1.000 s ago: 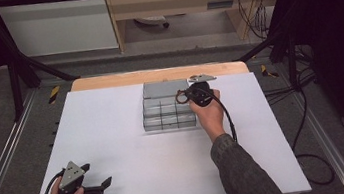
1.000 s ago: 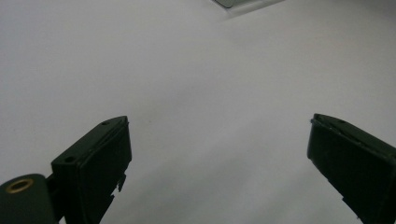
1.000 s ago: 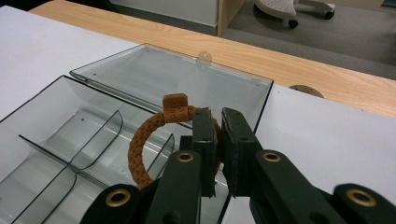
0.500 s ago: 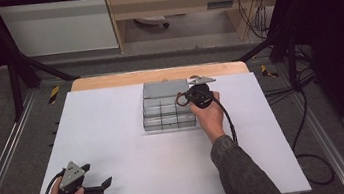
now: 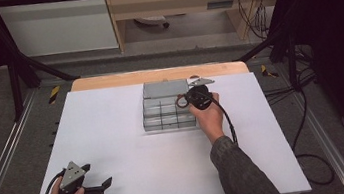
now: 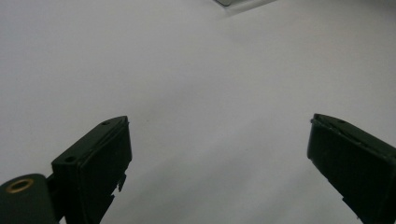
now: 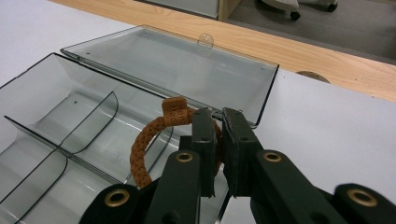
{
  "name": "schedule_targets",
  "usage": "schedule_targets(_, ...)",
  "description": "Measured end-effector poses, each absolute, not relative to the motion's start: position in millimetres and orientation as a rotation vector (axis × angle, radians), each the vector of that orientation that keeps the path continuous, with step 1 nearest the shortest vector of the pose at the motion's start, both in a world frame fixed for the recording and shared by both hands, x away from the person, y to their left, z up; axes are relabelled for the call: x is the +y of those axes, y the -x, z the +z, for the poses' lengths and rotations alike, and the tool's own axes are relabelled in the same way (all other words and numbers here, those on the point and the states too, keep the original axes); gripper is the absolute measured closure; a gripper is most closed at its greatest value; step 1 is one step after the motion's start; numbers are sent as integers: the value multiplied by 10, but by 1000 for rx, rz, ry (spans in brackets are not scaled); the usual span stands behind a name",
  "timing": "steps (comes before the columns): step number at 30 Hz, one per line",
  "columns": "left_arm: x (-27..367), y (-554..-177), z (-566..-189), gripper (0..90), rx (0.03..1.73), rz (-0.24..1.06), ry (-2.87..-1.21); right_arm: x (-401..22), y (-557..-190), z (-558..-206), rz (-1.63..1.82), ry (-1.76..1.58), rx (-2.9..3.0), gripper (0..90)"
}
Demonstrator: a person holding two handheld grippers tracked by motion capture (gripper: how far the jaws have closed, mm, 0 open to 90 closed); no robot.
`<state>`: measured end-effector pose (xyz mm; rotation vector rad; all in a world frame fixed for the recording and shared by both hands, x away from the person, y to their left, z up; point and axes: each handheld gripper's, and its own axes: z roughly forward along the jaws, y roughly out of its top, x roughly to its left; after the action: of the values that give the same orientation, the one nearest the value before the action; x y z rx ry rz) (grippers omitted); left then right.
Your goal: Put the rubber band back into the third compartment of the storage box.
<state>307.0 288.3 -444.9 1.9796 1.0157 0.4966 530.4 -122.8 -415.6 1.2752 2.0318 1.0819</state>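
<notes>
A brown braided bracelet point(image 7: 142, 147) with a small tab hangs from my right gripper point(image 7: 219, 116), whose jaws are shut on it. It hangs over the right-hand compartments of a clear plastic divider box point(image 7: 56, 93), whose lid point(image 7: 177, 65) lies open flat behind it. In the high view my right gripper point(image 5: 188, 100) is at the right edge of the box point(image 5: 162, 114), with the bracelet point(image 5: 180, 101) as a small ring at its tip. My left gripper point(image 5: 98, 185) rests near the table's front left, jaws wide apart, and nothing lies between them in the left gripper view point(image 6: 219, 135).
A white sheet point(image 5: 114, 135) covers the table, with a wooden strip point(image 5: 157, 74) along its far edge. Cables point(image 5: 308, 109) trail off the right side. Black frame posts point(image 5: 15, 72) stand at the far corners.
</notes>
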Motion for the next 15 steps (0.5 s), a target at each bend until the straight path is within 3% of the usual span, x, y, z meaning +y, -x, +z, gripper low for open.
schedule_targets(15,2883,-3069,-4449,60,1014,496,-1984,-1225,-5293,-4187,1072,-1269,2040,837)
